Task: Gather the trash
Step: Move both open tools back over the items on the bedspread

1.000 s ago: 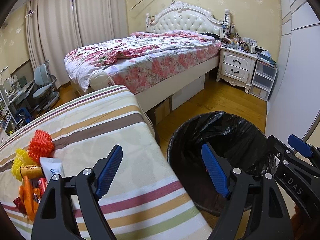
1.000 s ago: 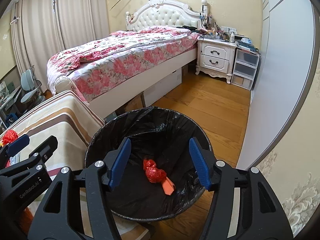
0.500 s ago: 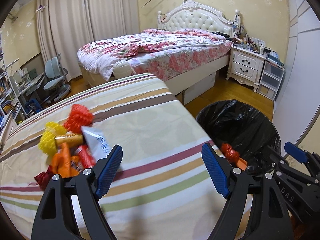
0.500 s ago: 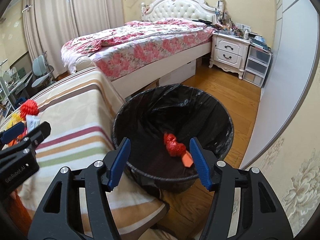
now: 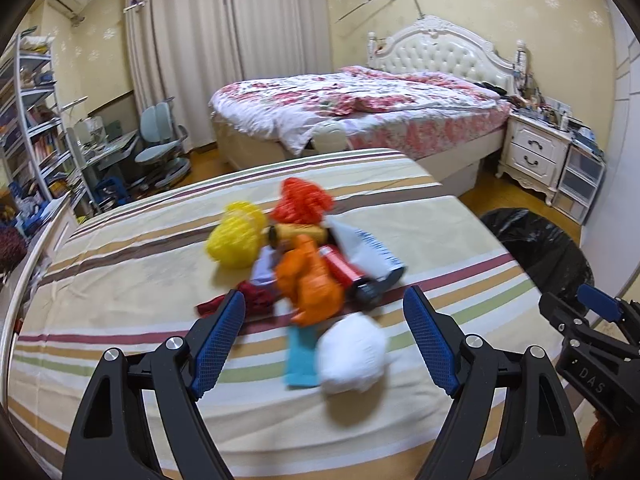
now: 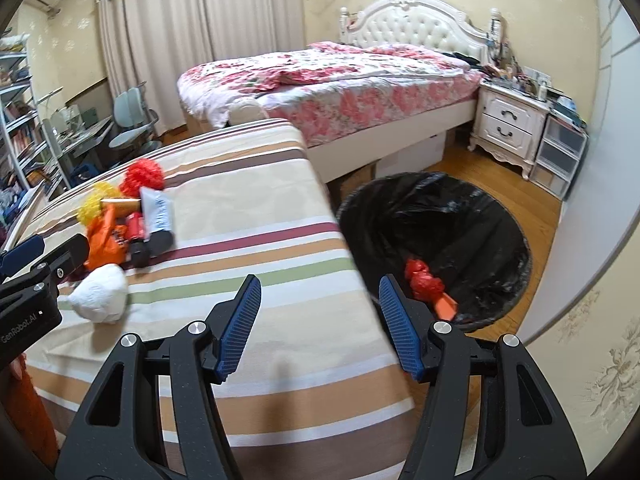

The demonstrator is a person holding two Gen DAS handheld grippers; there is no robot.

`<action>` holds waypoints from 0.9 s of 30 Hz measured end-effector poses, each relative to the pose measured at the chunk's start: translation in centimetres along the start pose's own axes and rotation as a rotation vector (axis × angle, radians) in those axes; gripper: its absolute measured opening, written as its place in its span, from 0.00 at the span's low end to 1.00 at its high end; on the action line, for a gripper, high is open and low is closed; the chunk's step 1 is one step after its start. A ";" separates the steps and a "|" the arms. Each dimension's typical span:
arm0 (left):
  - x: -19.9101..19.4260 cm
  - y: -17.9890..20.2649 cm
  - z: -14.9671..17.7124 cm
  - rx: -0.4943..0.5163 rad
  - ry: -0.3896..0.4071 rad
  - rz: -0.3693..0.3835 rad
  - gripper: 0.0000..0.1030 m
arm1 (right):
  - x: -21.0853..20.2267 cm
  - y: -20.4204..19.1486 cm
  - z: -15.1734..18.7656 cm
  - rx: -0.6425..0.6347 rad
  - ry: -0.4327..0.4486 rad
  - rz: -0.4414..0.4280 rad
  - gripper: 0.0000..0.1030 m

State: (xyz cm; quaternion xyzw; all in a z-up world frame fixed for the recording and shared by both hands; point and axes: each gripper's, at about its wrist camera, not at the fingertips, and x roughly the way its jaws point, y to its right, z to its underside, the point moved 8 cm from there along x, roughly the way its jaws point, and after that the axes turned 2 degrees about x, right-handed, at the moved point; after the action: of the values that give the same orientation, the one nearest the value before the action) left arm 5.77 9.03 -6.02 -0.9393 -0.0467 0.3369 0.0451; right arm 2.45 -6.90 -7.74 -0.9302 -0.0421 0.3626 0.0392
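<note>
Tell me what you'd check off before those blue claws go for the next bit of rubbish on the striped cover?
1. Left gripper open and empty: ok, jaws spread wide, nothing between them.
2. Right gripper open and empty: ok.
3. A piece within easy approach: ok, the white crumpled wad lies nearest the left gripper, in line with its jaws.
4. Wad free of the rest of the pile: cannot tell, it lies against a blue strip and the view is blurred.
5. Bin open with room: ok, only red scraps sit at the bottom.
6. Grippers apart from each other: ok.
</note>
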 end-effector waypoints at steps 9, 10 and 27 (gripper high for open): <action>-0.7 -7.3 2.8 -0.072 -0.020 -0.090 0.77 | -0.4 -7.2 0.1 -0.104 -0.005 -0.081 0.59; -0.8 -7.9 3.0 -0.078 -0.022 -0.100 0.77 | -0.4 -7.9 0.0 -0.115 -0.005 -0.089 0.59; -0.4 -14.9 6.1 -0.172 -0.071 -0.178 0.77 | 0.9 -16.9 1.4 -0.241 -0.066 -0.203 0.60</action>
State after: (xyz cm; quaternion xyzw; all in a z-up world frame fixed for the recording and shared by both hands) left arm 0.75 24.10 -8.76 -0.9193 -0.1600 0.3595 -0.0076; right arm 1.33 10.06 -7.65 -0.9067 -0.1803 0.3795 -0.0378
